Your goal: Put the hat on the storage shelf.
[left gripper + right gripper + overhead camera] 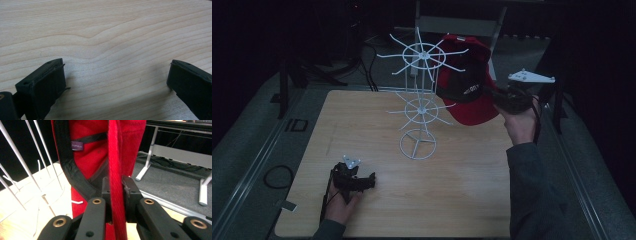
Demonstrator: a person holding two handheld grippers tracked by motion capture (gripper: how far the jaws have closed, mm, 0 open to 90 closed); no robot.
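A red cap [467, 75] with a black inner band hangs in the air beside the top ring of a white wire rack [419, 100], which stands on the wooden table [462, 190]. My right gripper [497, 97] holds it from the right, above the table's far right part. In the right gripper view the jaws [117, 195] press on the cap's red brim [115, 157], with the rack's wire arms [37, 170] to the left. My left gripper [371, 180] rests low at the table's front left. It stands open [116, 80] over bare wood [100, 37].
The rack's round foot [417, 145] sits mid-table, and a lower ring of arms [422, 107] reaches toward the cap. Metal rails run along both sides of the table. A cable loop [279, 176] lies at the left. A desk frame [150, 157] stands beyond.
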